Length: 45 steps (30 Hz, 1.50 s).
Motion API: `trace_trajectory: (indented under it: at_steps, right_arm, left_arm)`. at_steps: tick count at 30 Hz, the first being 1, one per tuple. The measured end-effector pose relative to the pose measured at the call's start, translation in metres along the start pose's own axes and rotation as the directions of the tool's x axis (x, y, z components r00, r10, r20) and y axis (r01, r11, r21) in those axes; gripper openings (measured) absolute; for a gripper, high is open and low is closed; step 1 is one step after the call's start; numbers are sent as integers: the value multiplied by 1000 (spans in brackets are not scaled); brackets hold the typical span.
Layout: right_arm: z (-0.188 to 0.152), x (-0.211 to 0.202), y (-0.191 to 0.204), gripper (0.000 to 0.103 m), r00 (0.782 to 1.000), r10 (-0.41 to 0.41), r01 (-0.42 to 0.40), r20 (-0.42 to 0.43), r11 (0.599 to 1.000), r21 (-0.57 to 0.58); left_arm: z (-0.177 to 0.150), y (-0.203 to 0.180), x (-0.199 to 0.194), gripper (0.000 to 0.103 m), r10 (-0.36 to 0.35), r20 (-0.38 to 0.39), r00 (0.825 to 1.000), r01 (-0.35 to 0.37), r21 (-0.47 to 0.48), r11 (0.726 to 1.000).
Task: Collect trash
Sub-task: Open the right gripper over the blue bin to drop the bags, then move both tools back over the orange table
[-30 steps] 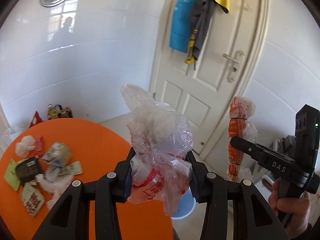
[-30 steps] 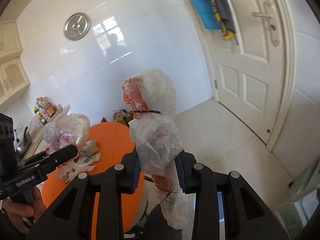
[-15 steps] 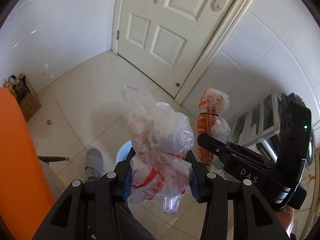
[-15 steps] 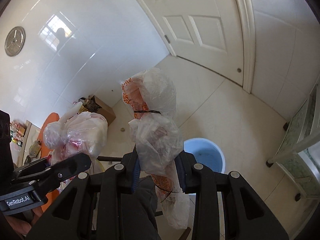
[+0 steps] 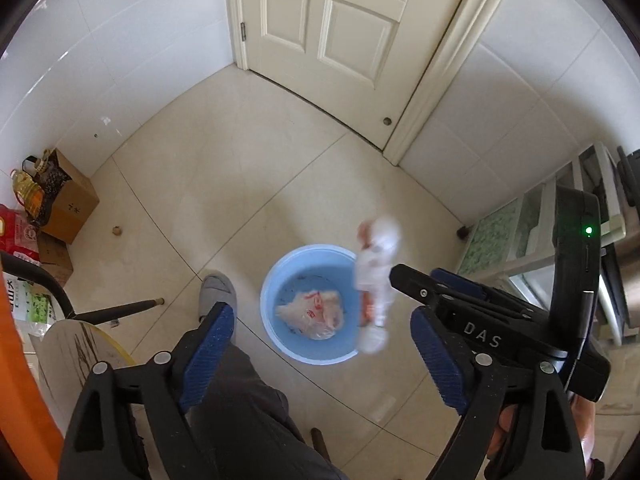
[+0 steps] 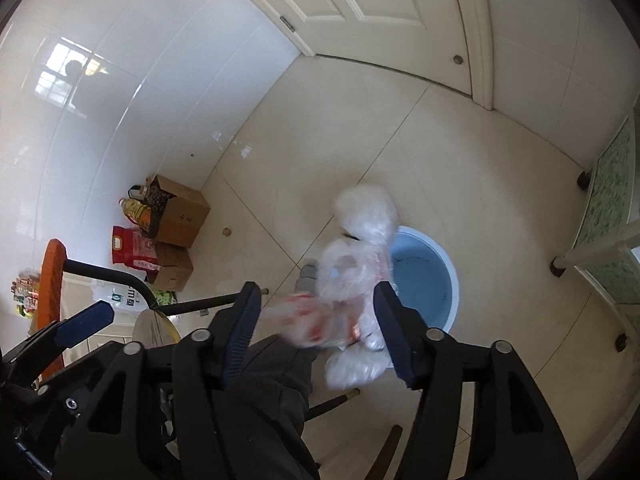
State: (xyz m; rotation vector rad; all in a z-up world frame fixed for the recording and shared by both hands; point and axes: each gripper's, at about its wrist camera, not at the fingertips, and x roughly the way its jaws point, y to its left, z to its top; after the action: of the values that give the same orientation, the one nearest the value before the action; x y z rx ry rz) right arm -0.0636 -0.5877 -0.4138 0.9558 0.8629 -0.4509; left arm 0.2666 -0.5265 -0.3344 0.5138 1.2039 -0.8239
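A blue bin (image 5: 310,304) stands on the tiled floor below both grippers; it also shows in the right wrist view (image 6: 424,276). A clear plastic bag with red print (image 5: 312,314) lies inside it. My left gripper (image 5: 320,344) is open and empty above the bin. My right gripper (image 6: 320,324) is open, with a second tied plastic bag (image 6: 356,280) blurred between its spread fingers, loose and falling. That bag (image 5: 374,280) shows in the left wrist view at the bin's right rim.
A white door (image 5: 332,20) is ahead. Cardboard boxes (image 5: 68,208) with an oil bottle and a red sack sit by the left wall. The orange table edge (image 5: 16,380), a stool (image 5: 76,344) and my slippered foot (image 5: 216,294) are at left. A glass-topped shelf (image 5: 532,224) stands right.
Both grippers tilted down over the bin and opened. The left bag dropped into the bin; the right bag has left the pads and is falling.
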Motion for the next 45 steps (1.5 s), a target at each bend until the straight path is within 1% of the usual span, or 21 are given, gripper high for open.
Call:
trace_trajectory:
  at_steps: [1,2,3,4,5,6,7,9,10,13,16,17,21,24,27,31,32,37,39,41,45]
  right_arm:
    - [-1,-3,0,76,1000,-7,7,8,1000,5]
    - [-2,-6,0,85,1000,-15,15,14,1000,9]
    - [-3,-9,0,90,1000,-19,19,22,1000,9]
    - [-4,-12,2,94,999,-26,26,30,1000,9]
    - [-5,-15,3,101,998,-40,40,39,999,7]
    - [-6,-19,3,103,997,-54,54,50,999,4]
    - [-7,-23,4,103,996,-63,63,61,998,3]
    - [-10,-36,11,103,994,-68,68,84,998,2]
    - [-11,-45,15,103,992,-75,76,103,997,-3]
    - [-14,-71,33,103,985,-74,79,157,997,-25]
    - [-17,-100,55,103,976,-73,85,207,995,-48]
    - [-18,-109,64,103,972,-67,83,226,995,-63]
    - [-26,-146,105,103,955,-38,78,295,989,-126]
    - [-35,-171,139,103,939,-15,82,345,980,-180]
    - [-46,-192,175,103,923,13,86,385,967,-239]
    - [-64,-218,223,103,900,59,94,432,942,-322]
    - [-69,-223,235,103,894,74,93,442,935,-344]
    - [-98,-245,296,103,865,142,109,482,883,-456]
    - [-111,-248,318,103,858,172,110,485,859,-499]
    - [-124,-250,339,103,853,202,106,481,836,-538]
    - [-152,-253,377,103,843,262,97,470,785,-611]
  left_arm:
    - [-2,-10,1,91,9,8,1000,-9,1,1000]
    - [-11,-9,-9,91,17,17,1000,-17,-2,1000]
    - [-20,-16,-11,91,20,26,999,-20,-6,1000]
    - [-25,-20,-17,92,20,36,999,-20,-7,1000]
    - [-34,-21,-29,92,20,51,999,-19,-6,1000]
    - [-35,-22,-34,92,24,71,997,-24,-6,1000]
    - [-46,-19,-49,93,24,88,996,-24,-6,1000]
    - [-54,-20,-65,93,26,126,992,-25,-6,1000]
    - [-64,-21,-76,93,26,146,989,-25,-10,1000]
    - [-83,-23,-104,93,27,215,976,-23,-23,999]
    - [-107,-21,-141,94,24,285,958,-14,-36,999]
    - [-122,-16,-155,94,24,308,951,-13,-39,999]
    - [-158,-3,-198,95,57,386,921,-40,-52,998]
    - [-191,9,-237,95,89,454,887,-57,-84,995]
    - [-222,25,-269,96,127,515,848,-67,-133,989]
    - [-269,46,-313,99,214,588,780,-105,-214,971]
    - [-282,51,-324,100,239,605,759,-114,-238,965]
    - [-345,73,-365,101,333,655,678,-122,-347,930]
    - [-377,79,-378,102,374,661,651,-128,-390,912]
    - [-408,85,-387,102,409,660,630,-131,-429,894]
    - [-452,86,-396,102,478,642,599,-146,-499,854]
